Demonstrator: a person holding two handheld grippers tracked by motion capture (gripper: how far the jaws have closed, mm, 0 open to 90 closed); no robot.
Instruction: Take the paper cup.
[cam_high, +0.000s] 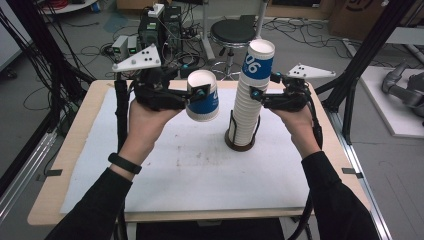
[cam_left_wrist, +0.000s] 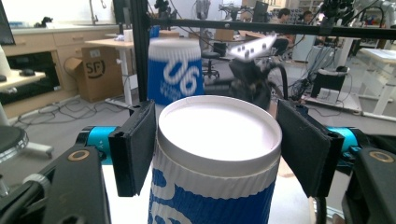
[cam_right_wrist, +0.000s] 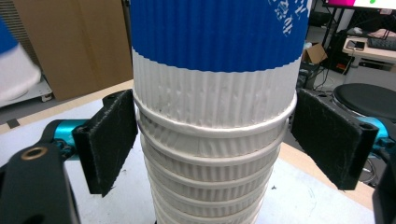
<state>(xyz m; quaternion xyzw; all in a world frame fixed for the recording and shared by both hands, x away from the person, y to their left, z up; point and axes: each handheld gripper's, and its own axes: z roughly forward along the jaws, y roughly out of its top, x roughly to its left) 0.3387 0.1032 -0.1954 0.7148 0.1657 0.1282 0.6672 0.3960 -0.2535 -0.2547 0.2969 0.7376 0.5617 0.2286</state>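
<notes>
The white mat (cam_high: 200, 165) lies bare toward six o'clock. At its twelve o'clock edge stands the cup stack (cam_high: 248, 100); the right gripper (cam_high: 256, 95) pinches its upper rims. At the stack's nine o'clock, well apart, the left gripper (cam_high: 200, 96) clamps a single cup (cam_high: 204, 95) upside down.

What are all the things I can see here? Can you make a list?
cup: one, white and blue, upside down in the left gripper, above the mat
cup stack: one, white with a blue top cup, upright in a holder, between the right gripper's jaws
holder: one, dark, on the mat
mat: one, white, on the table
table: one, light wood
stool: one, black, behind the table
left gripper: one, black, shut on the cup
right gripper: one, black, at the stack's side; grip unclear
hands: two, holding the grippers
</notes>
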